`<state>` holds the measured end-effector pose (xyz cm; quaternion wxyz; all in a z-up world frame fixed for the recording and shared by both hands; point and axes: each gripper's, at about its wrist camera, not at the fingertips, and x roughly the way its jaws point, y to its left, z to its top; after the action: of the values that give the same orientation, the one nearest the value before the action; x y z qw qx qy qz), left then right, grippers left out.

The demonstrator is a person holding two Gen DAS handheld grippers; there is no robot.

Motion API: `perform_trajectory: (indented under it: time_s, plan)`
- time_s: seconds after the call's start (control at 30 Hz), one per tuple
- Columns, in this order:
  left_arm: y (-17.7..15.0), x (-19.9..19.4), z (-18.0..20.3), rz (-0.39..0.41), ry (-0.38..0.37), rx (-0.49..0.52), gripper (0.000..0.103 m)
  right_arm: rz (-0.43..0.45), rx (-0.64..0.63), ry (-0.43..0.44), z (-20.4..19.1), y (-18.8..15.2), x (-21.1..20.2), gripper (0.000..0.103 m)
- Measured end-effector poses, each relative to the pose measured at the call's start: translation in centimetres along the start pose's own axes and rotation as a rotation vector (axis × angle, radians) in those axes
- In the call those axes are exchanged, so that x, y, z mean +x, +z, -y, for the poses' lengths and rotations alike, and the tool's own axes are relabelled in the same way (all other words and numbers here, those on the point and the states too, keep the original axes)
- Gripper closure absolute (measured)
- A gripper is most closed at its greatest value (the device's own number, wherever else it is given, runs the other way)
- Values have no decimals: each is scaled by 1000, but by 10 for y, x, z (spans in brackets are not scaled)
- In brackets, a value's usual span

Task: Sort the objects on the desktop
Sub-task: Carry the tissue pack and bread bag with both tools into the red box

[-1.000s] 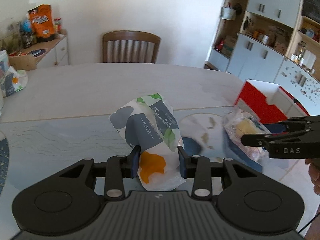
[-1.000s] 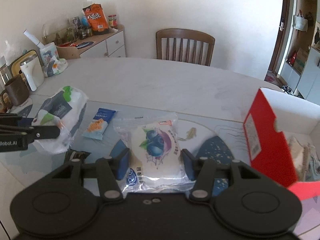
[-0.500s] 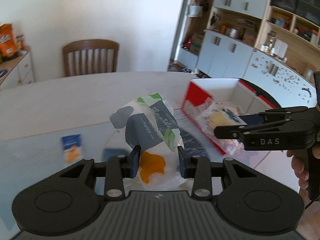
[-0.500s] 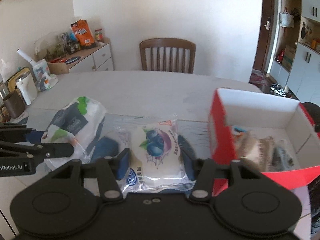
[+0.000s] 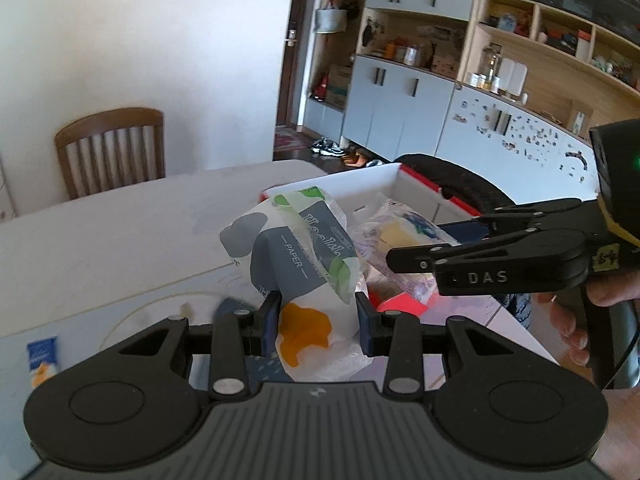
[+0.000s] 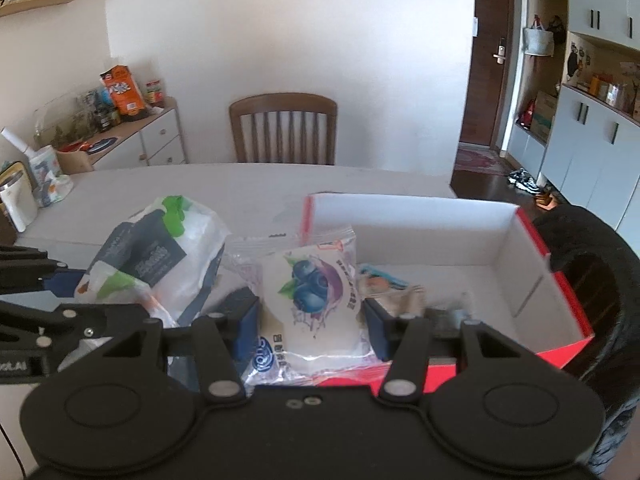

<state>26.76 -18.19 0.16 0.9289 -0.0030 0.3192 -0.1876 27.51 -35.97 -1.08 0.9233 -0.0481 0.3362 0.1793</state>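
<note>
Red cardboard box with white interior (image 6: 520,236) sits at the table's (image 5: 120,236) right edge; a few small packets (image 6: 384,284) lie inside, far half bare. Left gripper (image 5: 316,322) clamped on white printed paper-tissue pack (image 5: 308,264); right gripper (image 6: 312,330) clamped on clear blueberry-print snack bag (image 6: 316,292), both over the box's near wall.

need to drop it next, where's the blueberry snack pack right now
The blueberry snack pack is clamped in the right gripper, at the red box's left end, beside the tissue pack.

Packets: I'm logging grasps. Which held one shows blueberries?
The clear blueberry packet in the right gripper; the left gripper holds the tissue pack.
</note>
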Motion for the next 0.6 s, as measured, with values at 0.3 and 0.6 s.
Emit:
perform_trajectory:
  time_s: [0.3, 0.6]
  plan:
    - [29, 40, 40, -28, -32, 47, 66, -3, 35, -43, 56, 1, 3, 49]
    - [63, 92, 64, -76, -52, 82, 66, -41, 68, -93, 107, -2, 21, 49]
